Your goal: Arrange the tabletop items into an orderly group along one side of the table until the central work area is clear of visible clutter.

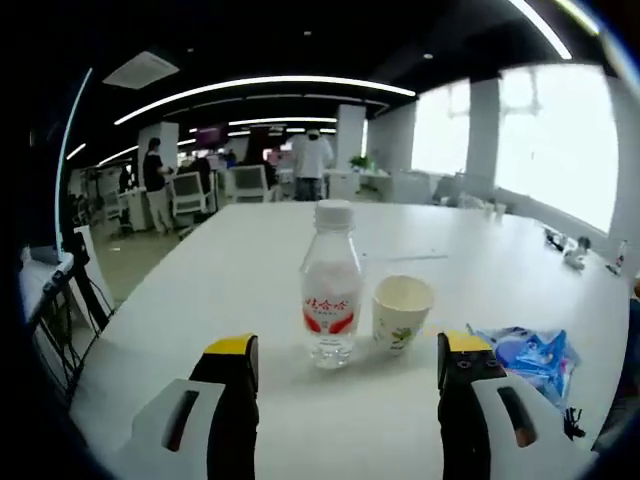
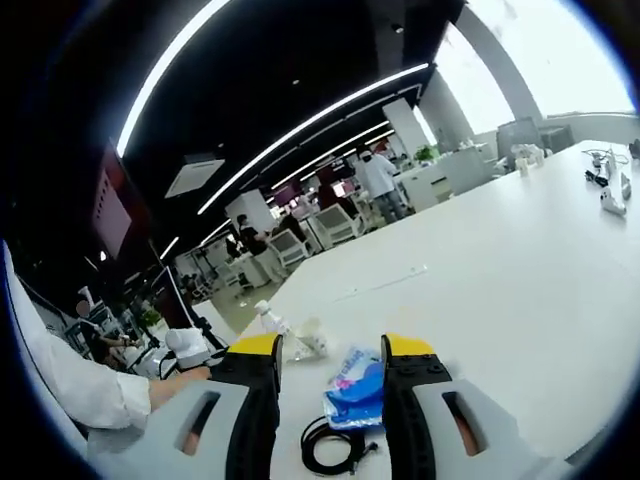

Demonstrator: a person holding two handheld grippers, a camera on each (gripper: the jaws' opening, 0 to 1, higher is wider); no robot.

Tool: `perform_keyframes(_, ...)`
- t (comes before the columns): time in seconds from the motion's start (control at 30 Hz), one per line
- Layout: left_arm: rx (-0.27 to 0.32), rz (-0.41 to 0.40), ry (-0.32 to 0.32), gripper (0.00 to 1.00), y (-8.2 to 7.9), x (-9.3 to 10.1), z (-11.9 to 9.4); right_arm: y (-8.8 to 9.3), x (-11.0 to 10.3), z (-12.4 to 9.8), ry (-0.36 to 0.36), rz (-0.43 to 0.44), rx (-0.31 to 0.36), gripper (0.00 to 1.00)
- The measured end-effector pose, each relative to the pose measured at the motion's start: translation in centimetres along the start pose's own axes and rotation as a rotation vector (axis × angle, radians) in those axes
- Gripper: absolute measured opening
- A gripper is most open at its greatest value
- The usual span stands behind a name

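Here's the left claw (image 1: 345, 365) hovering low over the white surface (image 1: 250, 260), jaws spread wide with nothing between them, and dead ahead stands a small clear water bottle (image 1: 331, 290), upright, white cap on, red-and-white label with red characters too small to read. The liquid level can't be made out through the plastic. Just beside it, on its right in the left gripper view, sits a paper cup (image 1: 401, 311) with a green leaf print, mouth up, looking empty inside. Further right lies a blue snack packet (image 1: 535, 357), flat, its printing blurred, and a bit of black cable (image 1: 572, 422) near the edge. Over in the right gripper view, the right claw (image 2: 330, 358) is parted too, gripping nothing, with the blue snack packet (image 2: 357, 388) lying between the jaw tips and a coiled black cable (image 2: 330, 445) just below it; bottle (image 2: 272, 319) and cup (image 2: 312, 336) stand beyond. A person's sleeve (image 2: 70, 385) shows at the left.
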State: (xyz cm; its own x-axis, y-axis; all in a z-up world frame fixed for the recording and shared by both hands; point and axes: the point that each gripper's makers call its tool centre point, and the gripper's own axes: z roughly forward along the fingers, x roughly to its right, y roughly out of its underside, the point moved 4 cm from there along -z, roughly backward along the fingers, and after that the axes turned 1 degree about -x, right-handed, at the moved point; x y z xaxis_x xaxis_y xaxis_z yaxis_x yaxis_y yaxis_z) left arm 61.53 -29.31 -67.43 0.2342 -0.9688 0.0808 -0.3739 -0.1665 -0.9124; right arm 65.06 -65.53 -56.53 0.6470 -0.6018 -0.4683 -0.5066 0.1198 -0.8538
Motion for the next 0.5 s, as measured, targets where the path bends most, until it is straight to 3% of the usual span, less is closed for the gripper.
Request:
perform_keyframes(0.1,0.0,-0.001,0.017,0.7,-0.3,-0.3,-0.8,0.5,-0.1,0.2,0.004,-0.032,-0.026,0.37)
perform_keyframes(0.5,-0.048,-0.013,0.096,0.7,-0.4,0.5,-2.6,0.7,-0.5,0.2,-0.013,-0.024,-0.054,0.38)
